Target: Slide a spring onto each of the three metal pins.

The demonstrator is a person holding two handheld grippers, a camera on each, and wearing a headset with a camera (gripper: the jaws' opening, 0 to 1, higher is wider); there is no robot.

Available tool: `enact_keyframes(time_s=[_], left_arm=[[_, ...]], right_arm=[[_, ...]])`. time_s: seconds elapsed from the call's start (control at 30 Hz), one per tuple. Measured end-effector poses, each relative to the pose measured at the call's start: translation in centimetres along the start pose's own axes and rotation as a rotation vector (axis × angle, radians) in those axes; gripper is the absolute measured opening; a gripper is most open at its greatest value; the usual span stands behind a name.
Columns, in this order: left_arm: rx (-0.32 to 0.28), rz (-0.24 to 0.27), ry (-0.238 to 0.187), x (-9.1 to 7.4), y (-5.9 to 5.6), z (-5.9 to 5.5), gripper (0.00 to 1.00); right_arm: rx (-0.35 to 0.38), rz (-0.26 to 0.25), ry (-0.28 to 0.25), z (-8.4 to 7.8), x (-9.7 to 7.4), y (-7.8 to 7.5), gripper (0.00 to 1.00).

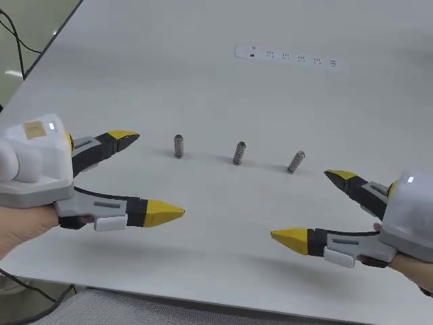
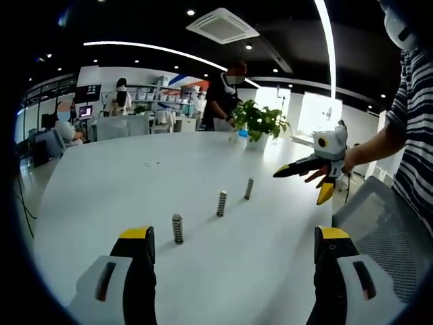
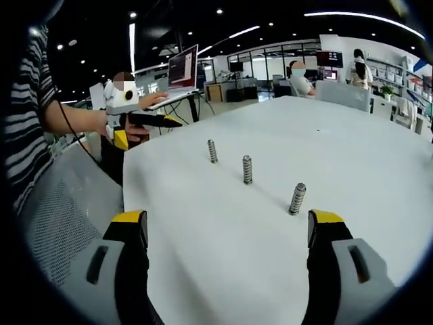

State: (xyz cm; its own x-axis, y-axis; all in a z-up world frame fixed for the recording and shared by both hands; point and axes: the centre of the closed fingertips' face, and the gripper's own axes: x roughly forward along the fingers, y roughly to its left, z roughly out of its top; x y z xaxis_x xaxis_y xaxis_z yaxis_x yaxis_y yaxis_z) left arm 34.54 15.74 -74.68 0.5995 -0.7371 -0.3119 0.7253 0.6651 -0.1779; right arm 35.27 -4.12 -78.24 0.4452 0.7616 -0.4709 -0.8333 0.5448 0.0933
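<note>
Three metal pins stand in a row on the white table, each with a spring around it: the left one [image 1: 178,145], the middle one [image 1: 239,153] and the right one [image 1: 296,162], which leans. My left gripper [image 1: 150,175] is open at the near left, nothing between its yellow-tipped jaws. My right gripper [image 1: 312,205] is open at the near right, also with nothing in it. In the left gripper view the pins [image 2: 178,228] [image 2: 221,203] [image 2: 249,188] run away from my jaws, and the right gripper [image 2: 312,177] shows beyond. In the right gripper view the pins [image 3: 297,198] [image 3: 247,169] [image 3: 212,151] stand ahead.
A white power strip [image 1: 287,57] lies at the back of the table [image 1: 203,81]. The table's near edge [image 1: 203,298] runs just under the grippers. A potted plant [image 2: 260,124] stands at the table's far end, with people and desks in the room behind.
</note>
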Motion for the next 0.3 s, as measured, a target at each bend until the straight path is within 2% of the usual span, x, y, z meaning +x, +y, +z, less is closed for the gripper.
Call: enact_keyframes(time_s=[0.2,0.3], left_arm=[[0.01,0.002,-0.001,-0.7,-0.1,-0.5,0.97],[0.002,0.007,0.002,-1.1,0.1,-0.7,0.97]], right_arm=[[0.026,-0.036,-0.034,0.2,-1.2,-0.9,1.0],[0.018,-0.042,-0.011,-0.2,-1.5,-1.0,1.0]])
